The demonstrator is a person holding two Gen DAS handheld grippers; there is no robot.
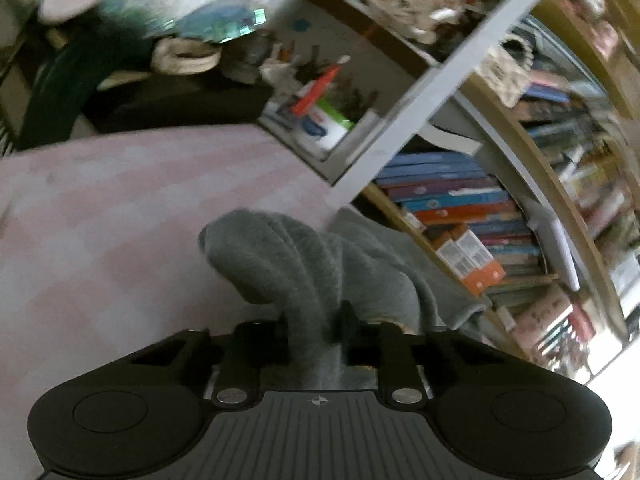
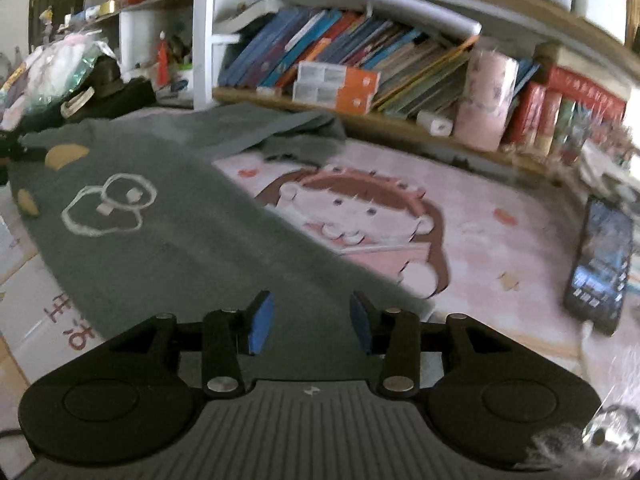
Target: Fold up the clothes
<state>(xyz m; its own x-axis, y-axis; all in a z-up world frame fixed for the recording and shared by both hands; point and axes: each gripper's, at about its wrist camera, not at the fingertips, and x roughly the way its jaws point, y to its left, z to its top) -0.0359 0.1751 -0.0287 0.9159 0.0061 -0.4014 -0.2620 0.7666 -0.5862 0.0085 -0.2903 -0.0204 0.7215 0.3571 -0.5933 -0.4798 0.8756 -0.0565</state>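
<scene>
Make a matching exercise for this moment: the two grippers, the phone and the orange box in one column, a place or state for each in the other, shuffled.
Things:
1. left gripper
2. right gripper
3. phone
4. orange box

Places or states:
A. lying on the pink mat at the right
B. on the bookshelf, in front of the books
C. shut on a bunched fold of the grey garment
D. open over the flat grey garment, nothing between the pads

Pairs: 1-C, 2-D, 3-A, 4-B
</scene>
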